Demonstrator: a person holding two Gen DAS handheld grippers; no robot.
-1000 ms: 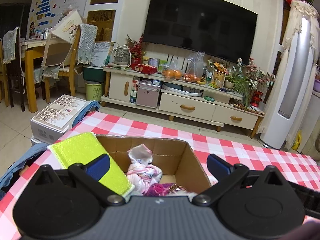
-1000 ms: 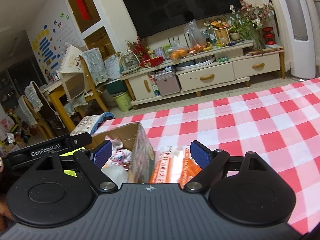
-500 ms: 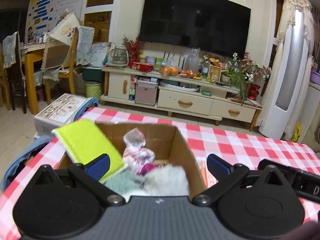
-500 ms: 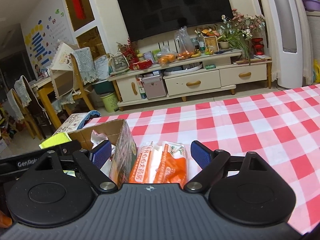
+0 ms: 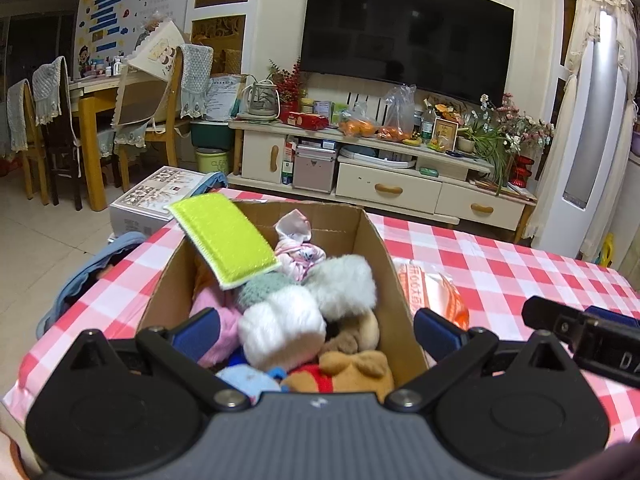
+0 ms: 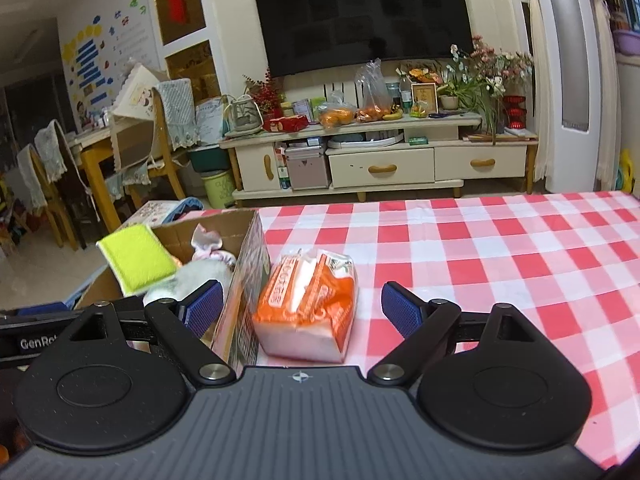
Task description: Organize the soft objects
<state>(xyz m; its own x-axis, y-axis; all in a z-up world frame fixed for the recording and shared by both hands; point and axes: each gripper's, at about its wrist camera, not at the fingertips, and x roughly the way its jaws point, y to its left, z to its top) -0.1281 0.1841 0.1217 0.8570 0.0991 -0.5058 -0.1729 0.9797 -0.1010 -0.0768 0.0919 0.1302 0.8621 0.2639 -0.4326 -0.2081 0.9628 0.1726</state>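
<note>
A cardboard box (image 5: 384, 264) stands on the red-checked table, full of soft things: a yellow-green sponge cloth (image 5: 224, 238) leaning on its left rim, white fluffy balls (image 5: 284, 326), a pink patterned cloth (image 5: 298, 254), and a brown plush (image 5: 344, 372). My left gripper (image 5: 316, 334) is open and empty above the box's near end. My right gripper (image 6: 300, 310) is open and empty, right behind an orange tissue pack (image 6: 310, 304) that lies just right of the box (image 6: 246, 272). The tissue pack also shows in the left wrist view (image 5: 430, 290).
The checked tablecloth (image 6: 500, 248) stretches to the right. Beyond the table stand a TV cabinet (image 6: 380, 160), a white box on the floor (image 5: 156, 196), and chairs at the left (image 5: 60, 136). A blue cloth (image 5: 92, 264) hangs at the table's left edge.
Both grippers have pulled back and risen. More of the box's contents and the whole tissue pack have come into view. Both stay open and empty.
</note>
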